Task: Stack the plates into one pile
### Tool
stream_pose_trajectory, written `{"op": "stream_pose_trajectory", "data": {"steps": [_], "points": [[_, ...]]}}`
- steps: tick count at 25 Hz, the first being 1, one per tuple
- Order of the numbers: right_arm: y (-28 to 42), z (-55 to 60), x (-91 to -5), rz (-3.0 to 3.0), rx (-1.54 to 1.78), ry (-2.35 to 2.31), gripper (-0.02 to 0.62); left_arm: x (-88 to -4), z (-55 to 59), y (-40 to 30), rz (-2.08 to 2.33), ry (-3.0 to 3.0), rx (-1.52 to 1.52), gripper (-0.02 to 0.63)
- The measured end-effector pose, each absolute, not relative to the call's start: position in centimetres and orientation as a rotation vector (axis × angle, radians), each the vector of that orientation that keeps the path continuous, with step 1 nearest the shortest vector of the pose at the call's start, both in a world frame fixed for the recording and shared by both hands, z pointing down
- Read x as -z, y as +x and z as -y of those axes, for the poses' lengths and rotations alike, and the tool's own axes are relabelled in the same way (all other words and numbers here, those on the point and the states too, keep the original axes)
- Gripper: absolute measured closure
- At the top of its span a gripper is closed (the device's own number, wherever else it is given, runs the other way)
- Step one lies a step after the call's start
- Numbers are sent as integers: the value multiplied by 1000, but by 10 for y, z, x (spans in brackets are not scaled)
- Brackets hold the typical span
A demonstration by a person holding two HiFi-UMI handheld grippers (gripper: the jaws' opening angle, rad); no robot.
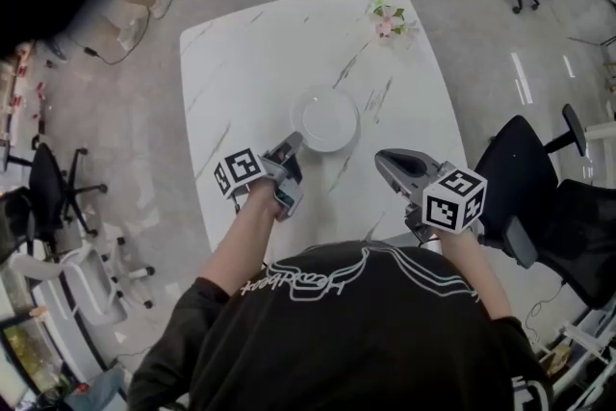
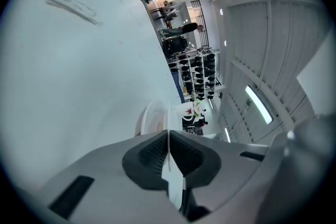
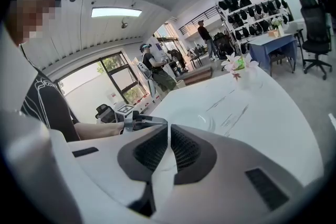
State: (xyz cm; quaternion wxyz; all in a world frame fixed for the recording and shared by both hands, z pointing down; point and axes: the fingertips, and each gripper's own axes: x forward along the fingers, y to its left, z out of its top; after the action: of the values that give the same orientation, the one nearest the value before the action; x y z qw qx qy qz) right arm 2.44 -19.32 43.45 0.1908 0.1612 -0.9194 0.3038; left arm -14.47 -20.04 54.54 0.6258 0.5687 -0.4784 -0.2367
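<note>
The left gripper [image 1: 294,142] clamps the rim of the round white ceramic plate [image 1: 327,118], apparently to seat it at the middle of the white marble table [image 1: 241,63]. The right gripper [image 1: 381,157] is clenched empty and waits by the near edge.

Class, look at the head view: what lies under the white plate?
The plate sits on the white table, near its middle. Its own disc covers whatever lies directly beneath, so whether more plates are stacked under it cannot be seen.
</note>
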Motion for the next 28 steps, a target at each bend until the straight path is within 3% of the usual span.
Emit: {"op": "stream_pose_trajectory", "data": {"steps": [7,10,15,23,28], "points": [[20,186,-432,2581,-856,465,565,-546,201,-144,1166,1365,427,560],[22,185,-434,2583,-862,466,565,-540,202,-142,1205,1409,393,420],[25,181,-434,2596,-861,445,565,-530,200,-144,1329,1537,269,374],[42,170,-416,2676,-817,374,566,-473,173,-100,1423,1884,-44,378],[52,162,-381,2784,-764,332,566,-413,143,-48,1313,2091,-53,513]]}}
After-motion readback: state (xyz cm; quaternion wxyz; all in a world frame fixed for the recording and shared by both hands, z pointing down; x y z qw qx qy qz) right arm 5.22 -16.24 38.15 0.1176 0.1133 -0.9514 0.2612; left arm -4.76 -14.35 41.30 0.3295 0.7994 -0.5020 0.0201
